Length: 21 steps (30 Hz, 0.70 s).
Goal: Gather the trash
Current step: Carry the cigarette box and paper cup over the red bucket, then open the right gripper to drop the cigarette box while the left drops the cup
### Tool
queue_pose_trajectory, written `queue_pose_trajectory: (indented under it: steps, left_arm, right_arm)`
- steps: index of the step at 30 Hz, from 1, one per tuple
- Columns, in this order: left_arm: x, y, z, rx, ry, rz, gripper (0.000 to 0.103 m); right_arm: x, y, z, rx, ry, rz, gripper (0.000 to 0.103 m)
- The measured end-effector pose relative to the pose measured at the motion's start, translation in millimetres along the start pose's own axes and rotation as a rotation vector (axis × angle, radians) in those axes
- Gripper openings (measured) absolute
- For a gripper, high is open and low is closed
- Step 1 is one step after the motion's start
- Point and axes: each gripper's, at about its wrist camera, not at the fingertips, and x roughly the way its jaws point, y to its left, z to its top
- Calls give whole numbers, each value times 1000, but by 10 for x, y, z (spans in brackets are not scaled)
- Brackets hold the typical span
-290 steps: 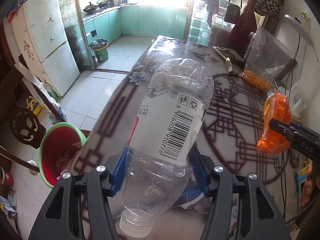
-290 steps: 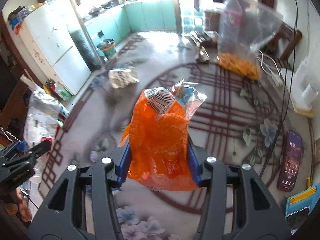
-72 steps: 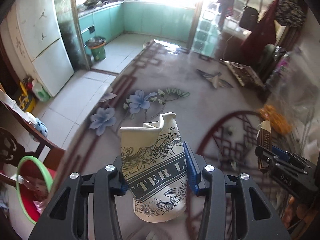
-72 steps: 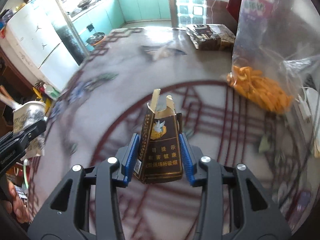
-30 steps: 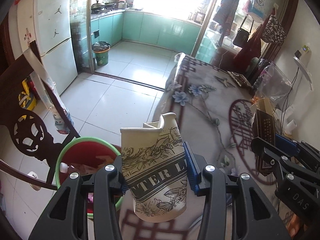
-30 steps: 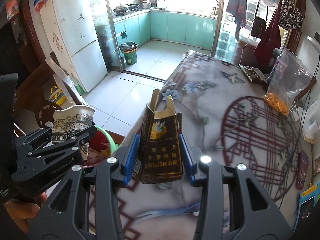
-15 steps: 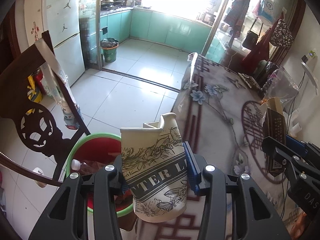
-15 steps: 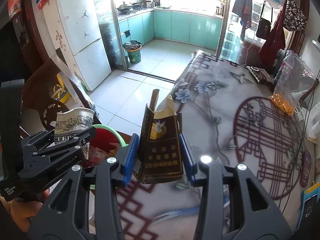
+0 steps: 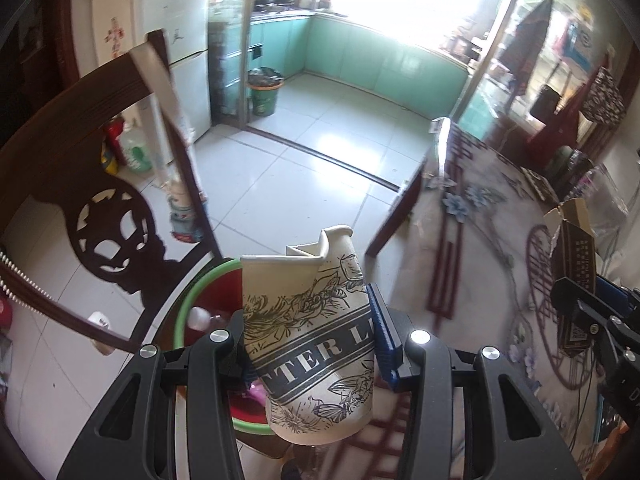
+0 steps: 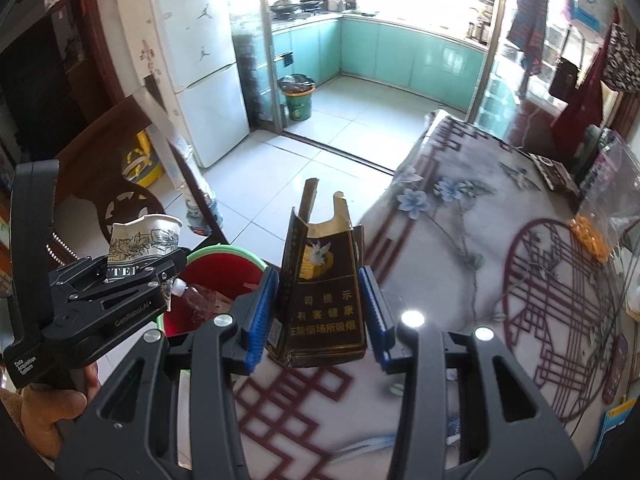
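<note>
Beyond the left edge of the floral-patterned plastic-covered table (image 10: 472, 240), open tiled floor (image 9: 304, 184) running to the kitchen; close by that edge, a red round plastic bin with a green rim (image 10: 224, 276), hemmed by a dark carved wooden chair (image 9: 108, 216). Left gripper (image 9: 308, 332) over the bin's rim, fingers pinching a crumpled printed paper cup (image 9: 308, 340). Right gripper (image 10: 316, 312) above the table's left edge, blue ribbed pads clamping a torn dark brown cardboard cigarette pack (image 10: 324, 300). Right wrist view alone shows a clear plastic bottle (image 10: 196, 296) inside the bin.
</note>
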Motion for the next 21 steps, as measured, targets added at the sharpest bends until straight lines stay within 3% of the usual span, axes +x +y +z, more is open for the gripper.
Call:
queue_pose_trajectory:
  steps: [10, 21]
  left_arm:
    - [142, 440, -10, -66, 30, 79, 43]
    - [332, 659, -36, -89, 75, 110, 43]
  right_arm:
    - [242, 341, 107, -69, 35, 60, 41]
    - [430, 579, 125, -108, 81, 114, 41]
